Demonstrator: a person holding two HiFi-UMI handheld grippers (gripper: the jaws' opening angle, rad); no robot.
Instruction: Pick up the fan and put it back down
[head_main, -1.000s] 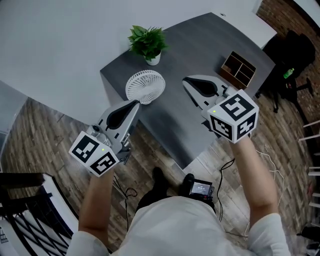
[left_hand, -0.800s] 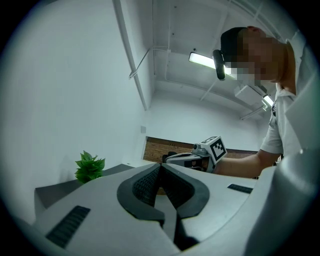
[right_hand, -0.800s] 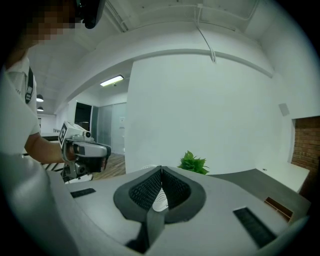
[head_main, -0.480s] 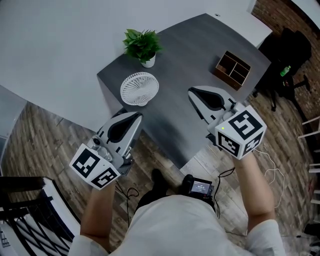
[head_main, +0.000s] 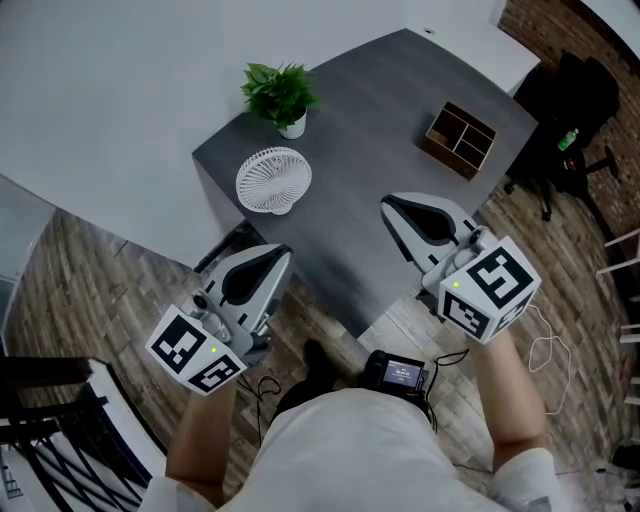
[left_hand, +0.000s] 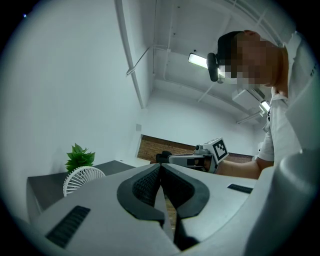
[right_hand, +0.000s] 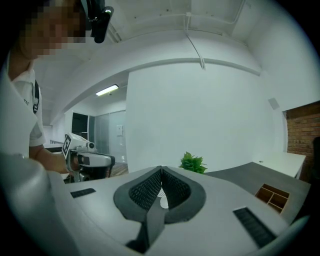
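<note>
Fan (head_main: 273, 181), white, round grille: sitting on the grey table (head_main: 370, 130) near its left corner, just beside the potted plant (head_main: 281, 92), with nothing touching it.
Wooden tray (head_main: 461, 139), compartmented: lying toward the table's right edge.
Left gripper (head_main: 284, 251): jaws pressing together, empty, hovering off the table's near edge.
Right gripper (head_main: 386, 203): jaws likewise together, empty, reaching over the near edge, well apart from the fan.

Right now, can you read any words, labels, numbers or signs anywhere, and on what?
No readable text anywhere.
Left cube, right cube: square marker patterns only, no letters or numbers.
Screen at the person's waist: lit, but too small to read.
Fan, pot, tray: no labels show.
</note>
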